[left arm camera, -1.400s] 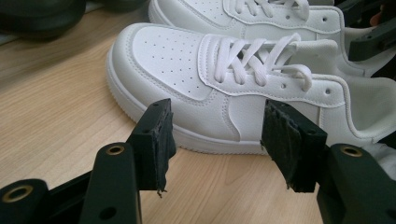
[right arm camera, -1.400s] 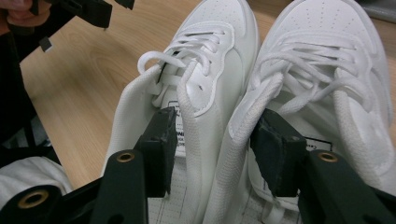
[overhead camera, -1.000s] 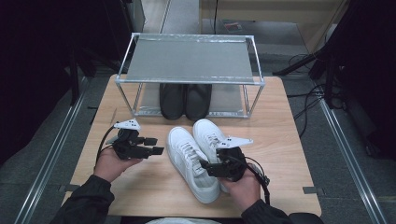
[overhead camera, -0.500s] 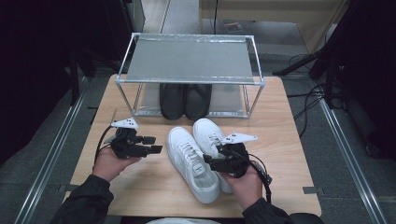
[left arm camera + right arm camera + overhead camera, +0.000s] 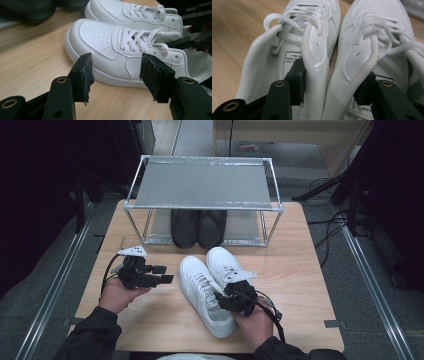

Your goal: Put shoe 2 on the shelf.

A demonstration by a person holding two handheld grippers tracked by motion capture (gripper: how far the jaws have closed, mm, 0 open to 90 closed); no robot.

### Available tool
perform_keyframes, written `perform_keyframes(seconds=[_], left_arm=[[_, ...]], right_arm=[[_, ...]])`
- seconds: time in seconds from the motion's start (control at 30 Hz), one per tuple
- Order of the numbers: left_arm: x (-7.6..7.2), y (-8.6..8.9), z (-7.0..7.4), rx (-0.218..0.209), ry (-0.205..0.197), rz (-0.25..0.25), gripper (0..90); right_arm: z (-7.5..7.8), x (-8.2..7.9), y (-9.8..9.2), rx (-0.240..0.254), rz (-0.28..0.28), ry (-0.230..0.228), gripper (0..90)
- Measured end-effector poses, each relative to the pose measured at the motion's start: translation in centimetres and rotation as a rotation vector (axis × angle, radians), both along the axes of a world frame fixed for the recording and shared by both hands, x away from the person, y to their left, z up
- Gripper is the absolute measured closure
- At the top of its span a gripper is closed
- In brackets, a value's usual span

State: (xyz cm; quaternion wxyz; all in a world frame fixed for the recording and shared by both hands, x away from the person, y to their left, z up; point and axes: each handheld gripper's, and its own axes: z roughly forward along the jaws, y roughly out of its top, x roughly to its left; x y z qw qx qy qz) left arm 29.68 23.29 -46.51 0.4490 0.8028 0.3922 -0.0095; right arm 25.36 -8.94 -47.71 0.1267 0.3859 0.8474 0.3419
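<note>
Two white sneakers [image 5: 200, 287] lie side by side on the wooden table, toes toward the rack. My right gripper [image 5: 222, 299] is at their heels. In the right gripper view one jaw reaches into the left sneaker [image 5: 294, 57] and the other into the right sneaker [image 5: 372, 27]. The right gripper [image 5: 332, 85] has just been closing, and its pads press the two inner collars together. My left gripper [image 5: 162, 274] hovers left of the sneakers, open. In the left gripper view, the left gripper [image 5: 115, 77] has nothing between its pads and the near sneaker [image 5: 100, 37] lies beyond.
A metal-framed rack [image 5: 202, 185] stands at the back of the table [image 5: 300, 270]. A pair of black shoes [image 5: 197, 227] sits on its lower level. Bare wood lies to the right of the sneakers and in front of the left hand.
The right gripper has edged in over the sneakers' heels and its jaws have narrowed onto the inner collars. The left gripper has kept still.
</note>
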Motion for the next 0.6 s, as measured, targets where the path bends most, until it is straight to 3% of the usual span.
perform_keyframes(seconds=[0.17,0.27,0.33,0.43,0.6], left_arm=[[0.2,0.1,0.0,-0.022,0.01,-0.003,43.4],[0.5,0.4,0.1,-0.084,0.035,-0.013,43.7],[0.6,0.7,0.3,-0.106,0.029,0.001,43.9],[0.7,1.0,0.3,-0.117,0.024,0.012,44.0],[0.9,1.0,0.2,-0.086,0.023,0.015,44.3]], right_arm=[[0.0,0.1,-0.1,0.016,-0.015,0.001,62.4],[0.1,0.3,-0.3,0.031,-0.006,0.012,70.8],[0.1,0.5,-0.7,0.053,-0.009,0.027,74.0],[0.1,0.5,-0.9,0.067,-0.006,0.034,75.7],[0.4,0.8,-1.3,0.077,0.006,0.059,77.3]])
